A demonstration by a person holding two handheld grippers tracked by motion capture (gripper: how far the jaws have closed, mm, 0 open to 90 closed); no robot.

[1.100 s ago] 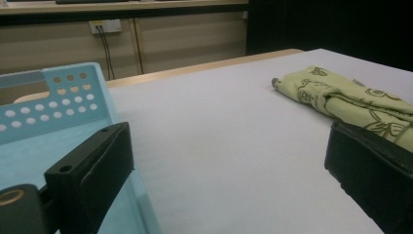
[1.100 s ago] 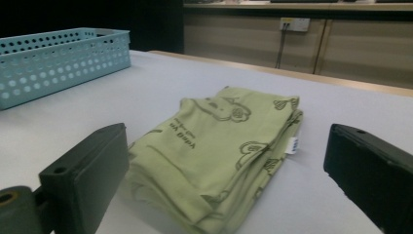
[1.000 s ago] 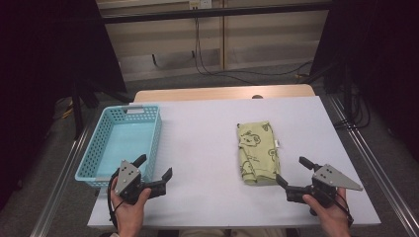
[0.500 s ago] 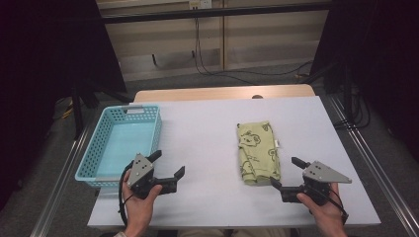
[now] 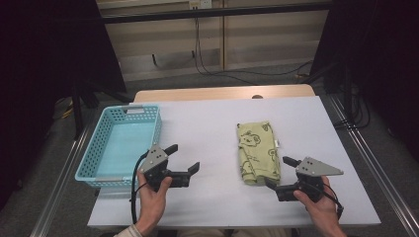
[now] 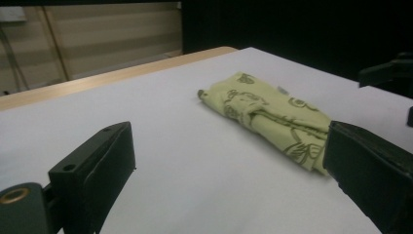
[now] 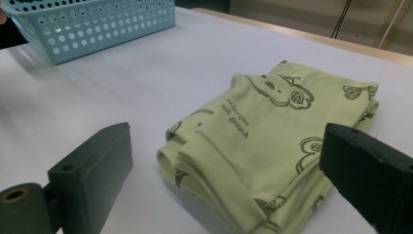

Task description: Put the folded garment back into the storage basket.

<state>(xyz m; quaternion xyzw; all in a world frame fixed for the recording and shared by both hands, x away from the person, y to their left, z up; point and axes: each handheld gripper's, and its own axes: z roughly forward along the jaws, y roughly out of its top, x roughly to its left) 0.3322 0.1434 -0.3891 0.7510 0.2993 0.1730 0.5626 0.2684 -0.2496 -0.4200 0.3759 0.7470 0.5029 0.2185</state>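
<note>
High view counts one folded yellow-green cloth (image 5: 258, 152), one blue basket (image 5: 121, 143), and two hand-held grippers, left (image 5: 184, 160) and right (image 5: 280, 173), both agape.

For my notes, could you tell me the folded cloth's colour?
Pale yellow-green cloth, dark cartoon prints; right gripper view.

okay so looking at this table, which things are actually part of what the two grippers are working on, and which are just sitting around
Part of the job:
folded green cloth, which both open grippers face
right gripper, closest to the cloth's near end
left gripper, farther off, turned toward it
blue basket, empty, a likely place for the cloth

Just lying about:
cables on the floor beyond the table
</note>
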